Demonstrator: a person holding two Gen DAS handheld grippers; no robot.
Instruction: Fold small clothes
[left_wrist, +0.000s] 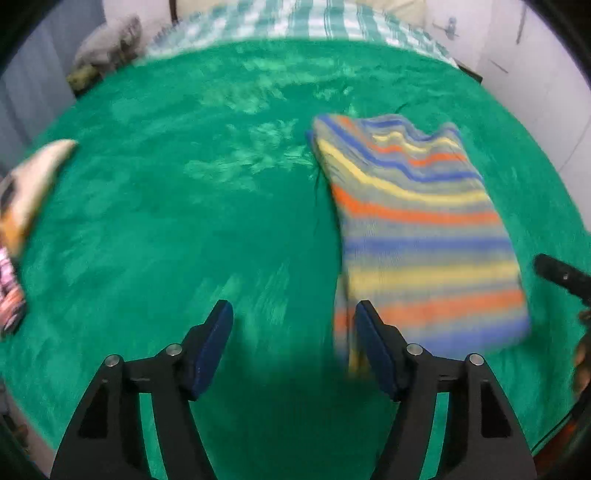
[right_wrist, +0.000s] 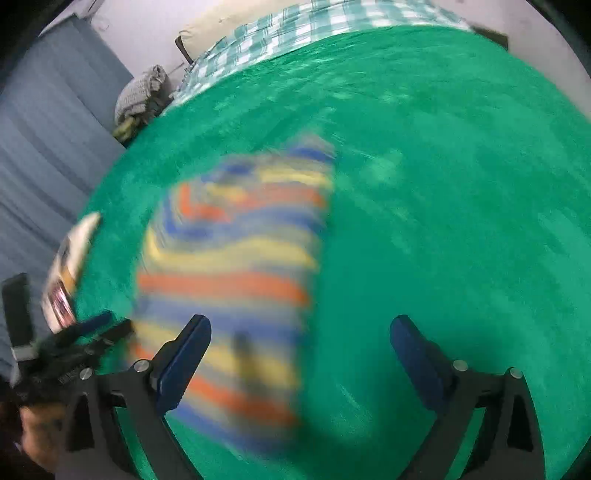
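With the striped garment (left_wrist: 417, 221) lying folded on the green blanket (left_wrist: 184, 221) right of centre, both left hand-held gripper (left_wrist: 293, 343) and right hand-held gripper (right_wrist: 299, 354) spread and empty: best to reach for the near-left clothes pile (left_wrist: 22, 206) gently.

no legible txt, labels or nos. anywhere; pics too blurry.

A green plush blanket (left_wrist: 184, 221) covers the bed, bearing a folded striped garment (left_wrist: 424, 229) (other clothes (left_wrist: 26, 199) at its edge).
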